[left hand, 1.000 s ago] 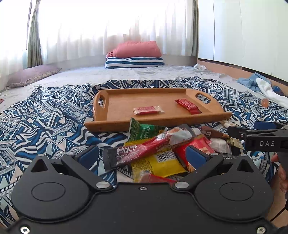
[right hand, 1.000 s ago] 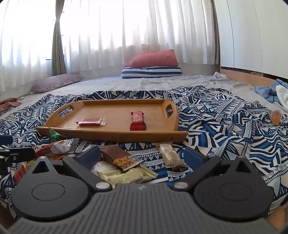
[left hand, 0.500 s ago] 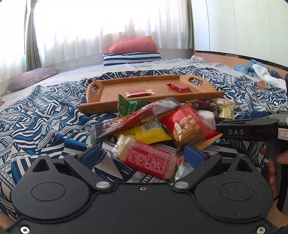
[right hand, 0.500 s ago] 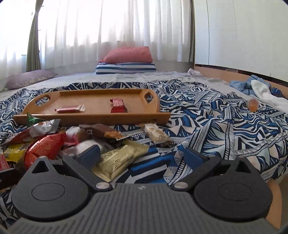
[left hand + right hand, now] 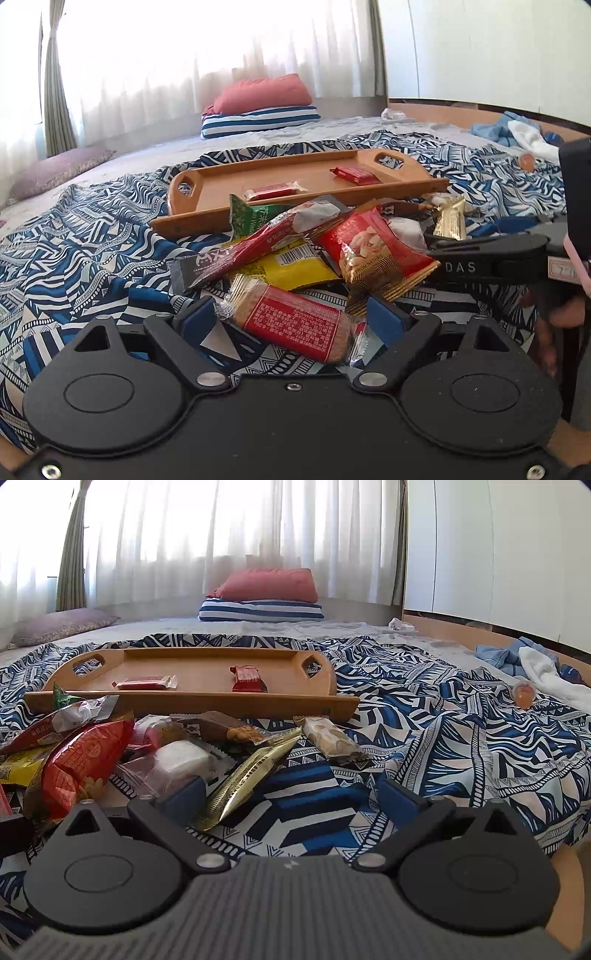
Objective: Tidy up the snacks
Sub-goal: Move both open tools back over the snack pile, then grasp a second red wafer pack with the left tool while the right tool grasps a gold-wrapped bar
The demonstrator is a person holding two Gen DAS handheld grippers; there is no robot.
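A pile of snack packets lies on the patterned sheet in front of a wooden tray (image 5: 424, 181) (image 5: 184, 701). The tray holds two red bars (image 5: 273, 190) (image 5: 354, 173). My left gripper (image 5: 291, 317) is open, its blue fingers either side of a red biscuit packet (image 5: 295, 325), low over it. A red nut bag (image 5: 373, 254), a yellow packet (image 5: 291, 264) and a long dark red bar (image 5: 236, 258) lie just beyond. My right gripper (image 5: 291, 794) is open and empty, low over the sheet, with a gold bar (image 5: 243, 779) by its left finger.
The right gripper's black body (image 5: 491, 262) stands close at the right of the left wrist view. A pale nougat bar (image 5: 328, 738) and a brown bar (image 5: 221, 729) lie near the tray's front rim. A small orange cup (image 5: 522, 694) and crumpled clothes (image 5: 535, 664) lie at the right.
Both grippers have drawn back from the tray and dropped lower toward the pile. The red biscuit packet has come between my left fingers. Both stay open.
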